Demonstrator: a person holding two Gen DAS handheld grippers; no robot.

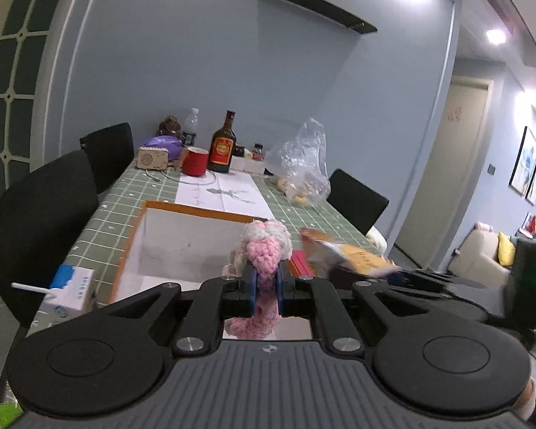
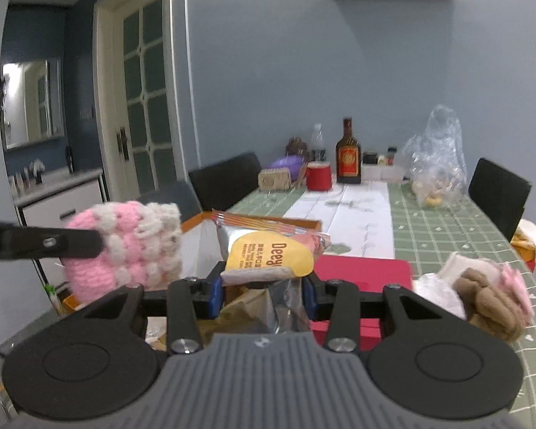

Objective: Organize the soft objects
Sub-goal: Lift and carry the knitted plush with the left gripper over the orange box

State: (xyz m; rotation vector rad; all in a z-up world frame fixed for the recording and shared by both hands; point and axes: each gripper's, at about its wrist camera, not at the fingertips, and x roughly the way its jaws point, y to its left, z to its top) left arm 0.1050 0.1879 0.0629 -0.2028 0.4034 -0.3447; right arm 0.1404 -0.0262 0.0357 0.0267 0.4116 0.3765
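Green checked cloth covers the table point(image 2: 446, 228), and the white box point(image 1: 168, 246) with its orange rim stands on it as the landmark. Just right of the box lies a red flat case point(image 2: 364, 268), and further right a heap of soft toys point(image 2: 482, 296). Beyond the box, at the far end, stand a dark bottle point(image 1: 223, 146) and a red cup point(image 1: 195, 160). Over the box's near edge, the left gripper point(image 1: 267, 279) is clamped on a pink and white knitted piece point(image 1: 264, 250). At the box's right side, the right gripper point(image 2: 262, 295) is clamped on a yellow snack bag point(image 2: 268, 250).
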